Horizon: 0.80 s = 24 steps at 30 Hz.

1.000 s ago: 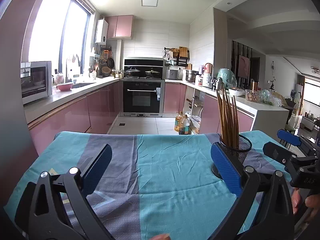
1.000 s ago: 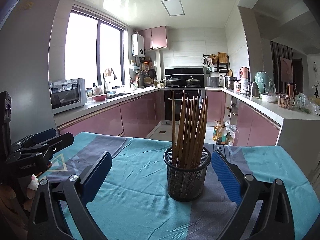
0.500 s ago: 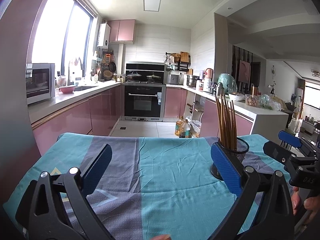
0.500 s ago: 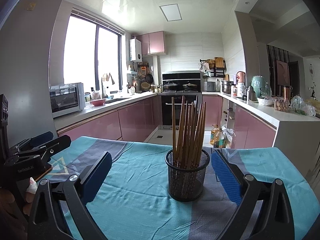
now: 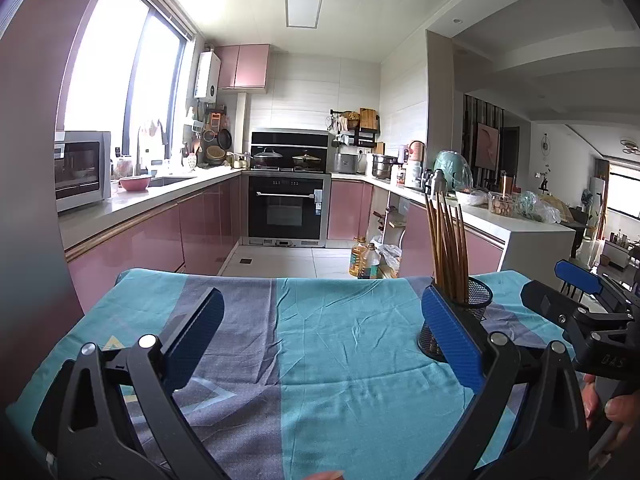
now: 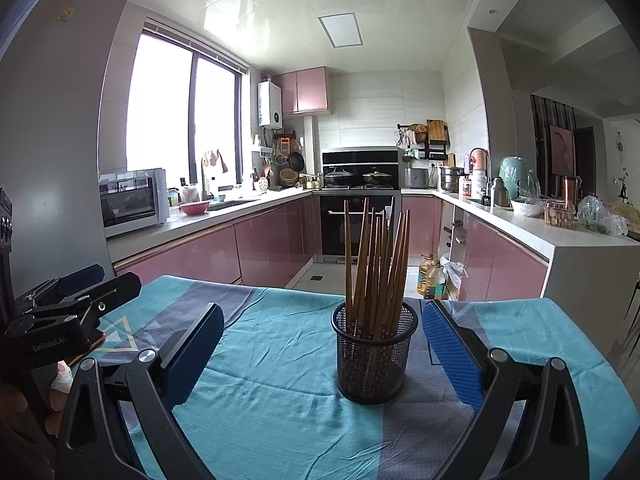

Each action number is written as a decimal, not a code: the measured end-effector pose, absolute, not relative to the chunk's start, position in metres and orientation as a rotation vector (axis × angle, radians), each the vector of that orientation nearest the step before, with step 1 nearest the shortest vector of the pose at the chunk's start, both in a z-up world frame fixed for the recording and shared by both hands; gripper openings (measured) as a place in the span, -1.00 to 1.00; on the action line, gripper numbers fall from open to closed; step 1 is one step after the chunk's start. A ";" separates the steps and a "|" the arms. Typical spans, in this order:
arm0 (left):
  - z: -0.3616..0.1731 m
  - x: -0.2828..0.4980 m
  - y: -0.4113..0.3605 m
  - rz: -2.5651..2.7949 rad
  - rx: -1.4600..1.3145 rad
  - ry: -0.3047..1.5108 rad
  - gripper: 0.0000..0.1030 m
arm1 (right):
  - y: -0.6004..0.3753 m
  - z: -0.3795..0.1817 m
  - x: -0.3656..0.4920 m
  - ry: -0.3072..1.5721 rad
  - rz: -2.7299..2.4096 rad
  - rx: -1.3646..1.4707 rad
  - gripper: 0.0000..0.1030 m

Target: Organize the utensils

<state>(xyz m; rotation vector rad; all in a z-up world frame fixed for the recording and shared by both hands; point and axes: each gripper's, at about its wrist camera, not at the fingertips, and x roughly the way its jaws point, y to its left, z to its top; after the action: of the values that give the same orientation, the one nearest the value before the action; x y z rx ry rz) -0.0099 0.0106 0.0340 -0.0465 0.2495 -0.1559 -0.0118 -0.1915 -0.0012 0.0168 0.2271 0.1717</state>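
Observation:
A black mesh cup [image 6: 374,354] stands upright on the teal and grey tablecloth [image 6: 280,360]. Several brown wooden chopsticks [image 6: 378,264] stand in it. My right gripper [image 6: 320,344] is open and empty, with the cup just ahead, between its blue pads. My left gripper [image 5: 320,338] is open and empty over the cloth. In the left wrist view the cup [image 5: 474,312] and chopsticks [image 5: 448,248] sit partly behind the right pad [image 5: 450,338]. The right gripper [image 5: 576,300] shows at that view's right edge, and the left gripper [image 6: 76,286] at the right wrist view's left edge.
The table's far edge [image 5: 280,276] drops to the kitchen floor. Pink cabinets and a white counter [image 6: 540,236] stand beyond on both sides. Oil bottles [image 6: 430,280] stand on the floor past the table. An oven [image 5: 286,210] is at the back.
Both grippers have drawn back and risen a little, so the cup and chopsticks look smaller and lower. Both stay open and empty.

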 end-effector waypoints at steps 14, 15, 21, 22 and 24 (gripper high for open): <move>0.033 -0.012 0.008 -0.146 -0.047 0.247 0.89 | -0.187 -0.001 -0.013 0.233 0.154 0.004 0.87; 0.033 -0.012 0.007 -0.145 -0.048 0.248 0.89 | -0.187 0.000 -0.013 0.232 0.150 0.002 0.87; 0.031 -0.013 0.006 -0.134 -0.057 0.263 0.89 | -0.187 0.000 -0.013 0.226 0.130 -0.007 0.87; 0.030 -0.013 0.006 -0.133 -0.057 0.265 0.89 | -0.186 0.000 -0.014 0.225 0.127 -0.009 0.87; 0.030 -0.013 0.006 -0.132 -0.058 0.271 0.89 | -0.186 0.000 -0.015 0.223 0.123 -0.013 0.87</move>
<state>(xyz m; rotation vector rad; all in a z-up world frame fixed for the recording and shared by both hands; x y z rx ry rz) -0.0131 0.0058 0.0298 -0.0582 0.2711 -0.1317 -0.0146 -0.1858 0.0002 -0.0128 0.2225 0.1226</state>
